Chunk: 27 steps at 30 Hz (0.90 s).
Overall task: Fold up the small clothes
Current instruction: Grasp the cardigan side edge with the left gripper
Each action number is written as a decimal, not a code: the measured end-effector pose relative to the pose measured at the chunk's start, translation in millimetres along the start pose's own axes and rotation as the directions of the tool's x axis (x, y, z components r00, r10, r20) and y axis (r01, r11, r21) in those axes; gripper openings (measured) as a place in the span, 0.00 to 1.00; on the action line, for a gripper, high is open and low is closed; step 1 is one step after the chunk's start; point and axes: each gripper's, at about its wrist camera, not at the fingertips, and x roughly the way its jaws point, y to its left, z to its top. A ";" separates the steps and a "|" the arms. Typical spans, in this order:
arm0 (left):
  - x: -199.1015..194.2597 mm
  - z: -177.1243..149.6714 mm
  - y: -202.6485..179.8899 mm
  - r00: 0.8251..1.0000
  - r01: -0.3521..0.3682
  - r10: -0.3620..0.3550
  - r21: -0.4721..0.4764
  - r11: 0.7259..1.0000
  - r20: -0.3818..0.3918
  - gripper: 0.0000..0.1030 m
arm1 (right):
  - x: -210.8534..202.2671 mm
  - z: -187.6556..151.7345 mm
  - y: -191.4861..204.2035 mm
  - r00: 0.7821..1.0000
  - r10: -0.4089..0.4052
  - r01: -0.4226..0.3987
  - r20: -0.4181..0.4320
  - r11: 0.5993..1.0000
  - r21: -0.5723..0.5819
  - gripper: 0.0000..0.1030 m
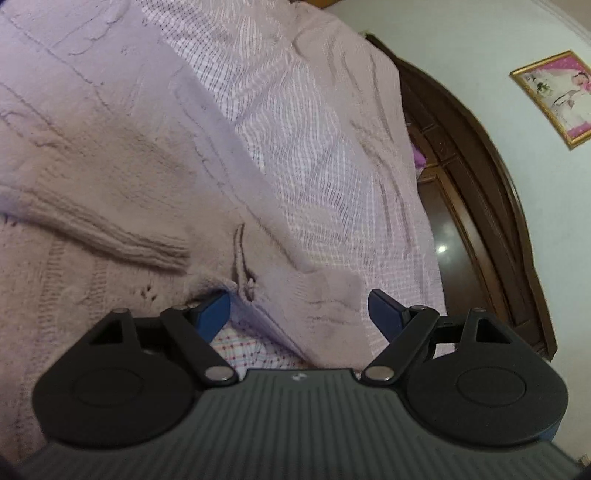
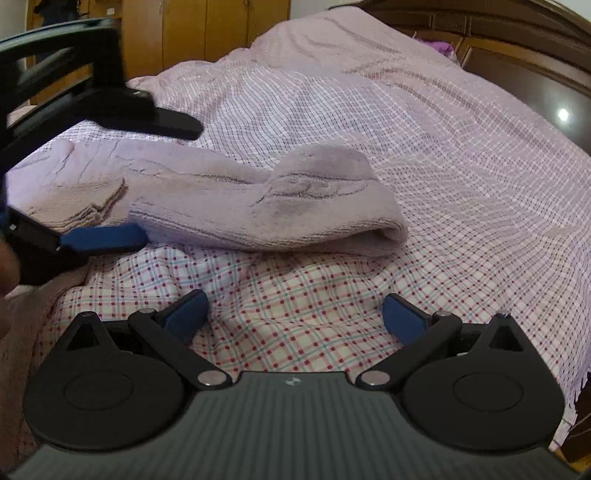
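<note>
The right gripper hangs wide open and empty over the checked sheet. Beyond it, the mauve knitted sweater lies apparently half-folded; the left gripper, jaws spread, straddles its edge, gripping nothing yet. Final folds remain.

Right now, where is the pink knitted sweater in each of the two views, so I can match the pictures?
Left wrist view: the sweater fills the left half, very close, its cuff at middle left.
Right wrist view: the sweater lies across the middle left, one rolled end pointing right.
Shared landmark: the dark wooden headboard, on the right in the left view, top right in the right view.
</note>
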 end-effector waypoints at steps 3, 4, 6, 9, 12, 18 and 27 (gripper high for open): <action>-5.2 2.4 6.4 0.997 0.076 -0.076 -0.032 0.997 0.009 0.29 | -1.2 -2.9 -8.0 0.999 0.041 -0.041 -0.003 0.998 0.038 1.00; -5.4 2.6 7.6 0.995 0.098 -0.098 -0.045 0.994 0.002 0.15 | -1.1 -2.1 -12.3 0.998 0.060 -0.059 -0.009 0.996 0.062 1.00; -4.1 1.2 2.2 0.995 0.099 -0.099 -0.001 0.995 0.005 0.09 | -1.6 -1.5 -15.2 0.997 0.077 -0.075 -0.015 0.994 0.073 1.00; -4.0 -1.5 -12.6 0.998 0.061 -0.063 0.078 0.995 0.015 0.03 | -3.0 -1.3 -14.5 0.997 0.078 -0.076 -0.017 0.995 0.064 1.00; -12.4 -2.8 -27.0 0.997 0.041 -0.047 0.097 0.994 0.056 0.01 | -6.1 2.3 -20.5 0.996 0.084 -0.082 -0.011 0.990 0.113 1.00; -1.4 9.4 -34.9 0.991 -0.131 0.128 0.099 0.986 0.039 0.09 | -26.7 10.3 -47.2 0.993 0.017 -0.055 0.114 0.939 0.339 1.00; -1.2 15.2 -15.1 0.977 -0.212 0.212 -0.027 0.977 -0.014 0.65 | -14.2 9.8 -57.9 0.995 -0.101 0.093 0.000 0.915 0.394 1.00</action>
